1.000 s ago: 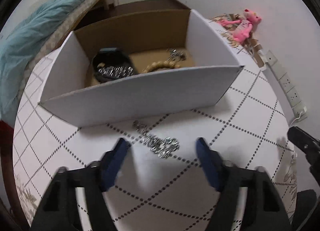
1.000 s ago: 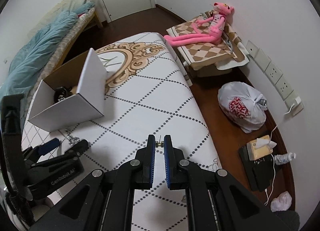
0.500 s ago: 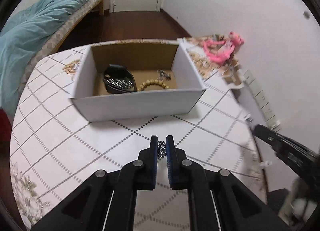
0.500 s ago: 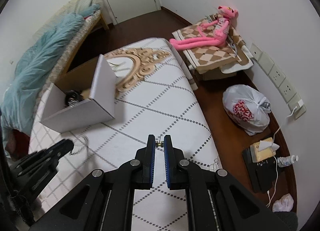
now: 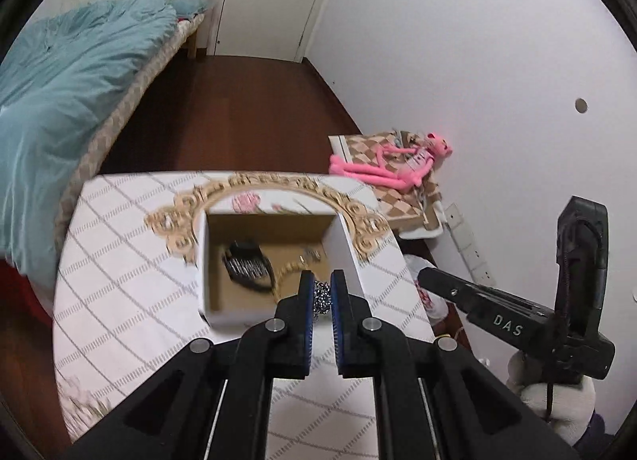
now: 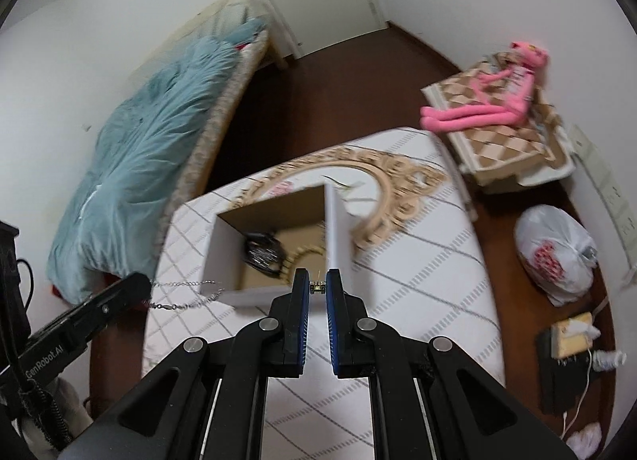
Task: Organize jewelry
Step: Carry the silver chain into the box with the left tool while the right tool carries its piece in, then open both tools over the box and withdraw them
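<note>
Left tongs [image 5: 322, 293] pinching a silver chain [image 5: 321, 299], bunched between the blue pads [image 5: 305, 301]. From the right wrist view the chain [image 6: 183, 295] hangs off the left tongs tip [image 6: 137, 287] in two loose strands, long axis running roughly level from the tip toward the white box [image 6: 254, 295], free ends near the box's front wall; looks lifted off the table, strands slightly blurred. In the left wrist view the tongs sit in front of the box's front right corner, chain seen over the box [image 5: 235, 314] opening edge.

Right tongs [image 6: 317, 288] nearly pressed together on a tiny gold-coloured item [image 6: 317, 287], too small to tell what it is. They line up with the box's front wall near its right side wall. Right tongs body [image 5: 477, 301] shows in the left view, to the right of the box, off the table edge, held by a white gloved hand [image 5: 557, 400].

Box is open-topped, brown inside, standing on the table [image 5: 131, 301] with white cloth, dotted diamond lines and a gold scroll frame print behind the box. Inside the box: a dark oval case [image 5: 247, 265] with silvery pieces at left, a beaded bracelet [image 5: 290, 271] in the middle, a small silver piece [image 5: 312, 253] toward the back right.

Beyond the box: teal quilt on a bed [image 5: 59, 102] to the left, pink plush toy [image 5: 398, 169] to the right rear.
</note>
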Tool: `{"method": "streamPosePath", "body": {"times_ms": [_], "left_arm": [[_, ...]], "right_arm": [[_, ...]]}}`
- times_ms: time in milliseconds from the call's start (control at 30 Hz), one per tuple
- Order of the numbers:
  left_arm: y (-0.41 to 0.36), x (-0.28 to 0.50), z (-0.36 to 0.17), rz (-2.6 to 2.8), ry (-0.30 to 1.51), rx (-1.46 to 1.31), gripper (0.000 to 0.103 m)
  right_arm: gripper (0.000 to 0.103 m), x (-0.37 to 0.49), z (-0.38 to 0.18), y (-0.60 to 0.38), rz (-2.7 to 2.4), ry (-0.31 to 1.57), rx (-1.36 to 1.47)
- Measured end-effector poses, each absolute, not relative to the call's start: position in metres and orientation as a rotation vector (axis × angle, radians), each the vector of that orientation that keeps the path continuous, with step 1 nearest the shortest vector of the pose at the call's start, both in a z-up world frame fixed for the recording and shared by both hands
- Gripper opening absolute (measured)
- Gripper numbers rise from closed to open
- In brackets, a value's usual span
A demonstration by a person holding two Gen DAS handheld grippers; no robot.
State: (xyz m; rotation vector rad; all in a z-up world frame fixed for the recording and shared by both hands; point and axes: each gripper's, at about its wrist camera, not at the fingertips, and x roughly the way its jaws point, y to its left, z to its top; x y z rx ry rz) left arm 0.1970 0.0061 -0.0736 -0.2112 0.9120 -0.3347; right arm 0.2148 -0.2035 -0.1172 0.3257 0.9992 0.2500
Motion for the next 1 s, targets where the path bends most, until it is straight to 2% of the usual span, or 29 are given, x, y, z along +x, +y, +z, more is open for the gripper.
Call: {"method": "streamPosePath", "body": {"times_ms": [367, 500, 567, 600, 633, 700, 767, 800, 833, 900, 1000], "left_arm": [[0.023, 0.266, -0.129, -0.261, 1.094, -0.199, 0.007], [0.03, 0.279, -0.141, -0.181, 1.151, -0.203, 0.012], [0.033, 0.284, -0.144, -0.104, 1.166, -0.157, 0.034], [0.035, 0.286, -0.144, -0.085, 1.167, -0.148, 0.064], [0.039, 0.287, -0.143, -0.073, 1.154, -0.15, 0.08], [0.045, 0.287, -0.14, -0.055, 1.126, -0.155, 0.081], [0.049, 0.289, -0.139, -0.029, 1.127, -0.14, 0.081], [0.052, 0.29, -0.139, -0.016, 1.127, -0.136, 0.083], [0.054, 0.289, -0.139, 0.0, 1.128, -0.13, 0.091], [0.057, 0.288, -0.139, 0.015, 1.119, -0.129, 0.099], [0.059, 0.283, -0.139, 0.052, 1.107, -0.108, 0.099]], "right_arm": [[0.009, 0.316, -0.152, -0.152, 0.286, 1.183, 0.193], [0.009, 0.338, -0.168, -0.141, 0.272, 1.231, 0.138], [0.009, 0.347, -0.173, -0.137, 0.272, 1.262, 0.131], [0.009, 0.35, -0.175, -0.136, 0.272, 1.27, 0.133], [0.011, 0.353, -0.176, -0.136, 0.265, 1.277, 0.131], [0.014, 0.356, -0.175, -0.135, 0.261, 1.273, 0.128], [0.022, 0.356, -0.171, -0.135, 0.258, 1.264, 0.126], [0.028, 0.357, -0.17, -0.135, 0.255, 1.259, 0.125], [0.03, 0.357, -0.168, -0.135, 0.251, 1.253, 0.124], [0.03, 0.357, -0.164, -0.135, 0.242, 1.242, 0.11], [0.032, 0.352, -0.158, -0.137, 0.216, 1.217, 0.087]]}}
